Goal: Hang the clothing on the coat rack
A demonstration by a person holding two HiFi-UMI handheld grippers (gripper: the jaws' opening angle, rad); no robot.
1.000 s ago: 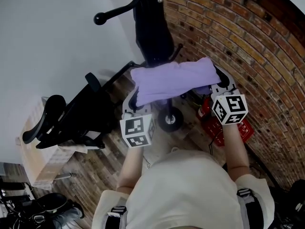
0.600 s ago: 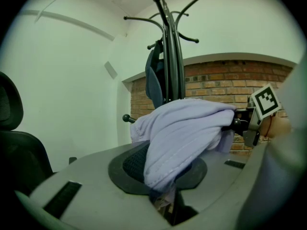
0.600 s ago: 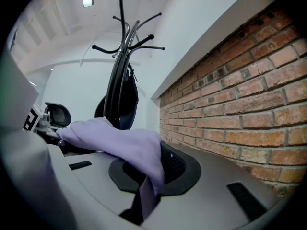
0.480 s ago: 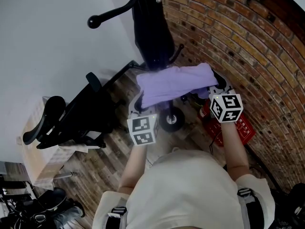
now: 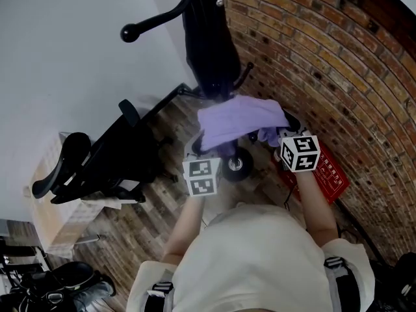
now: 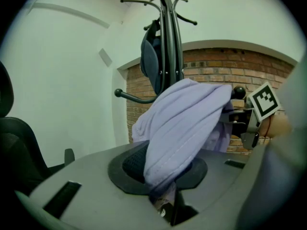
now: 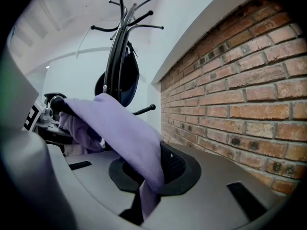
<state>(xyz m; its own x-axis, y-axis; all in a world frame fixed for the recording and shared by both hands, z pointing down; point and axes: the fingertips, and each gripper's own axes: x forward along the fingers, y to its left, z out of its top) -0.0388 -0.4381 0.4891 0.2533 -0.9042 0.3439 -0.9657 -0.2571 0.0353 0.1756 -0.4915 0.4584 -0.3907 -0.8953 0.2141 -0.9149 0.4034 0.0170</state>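
Drawn closer together and up-frame since a second ago: left gripper (image 5: 197, 149) and right gripper (image 5: 284, 123), jaws of each clamped on one end of purple garment (image 5: 239, 119), slung between them mid-frame beneath coat rack (image 5: 208, 38), likely to keep it spread for hooking.

Head view: the lilac cloth (image 5: 239, 117) drapes over the front of both claws and hides their jaws. Only the marker cubes (image 5: 201, 177) show behind it.

Left gripper view: the left claw (image 6: 165, 205) pinches a fold that buries its jaw tips. Beyond it, the cloth blocks most of the right claw.

Right gripper view: the right claw (image 7: 143, 202) grips a fold the same way, its tips covered.

Ahead of the claws, the rack (image 6: 169, 42) runs off the top edge, and its lower pole is behind the cloth. A dark garment (image 6: 149, 60) on the rack is too shadowed to identify. Print on the red thing (image 5: 330, 179) beside the right claw is too small to read.
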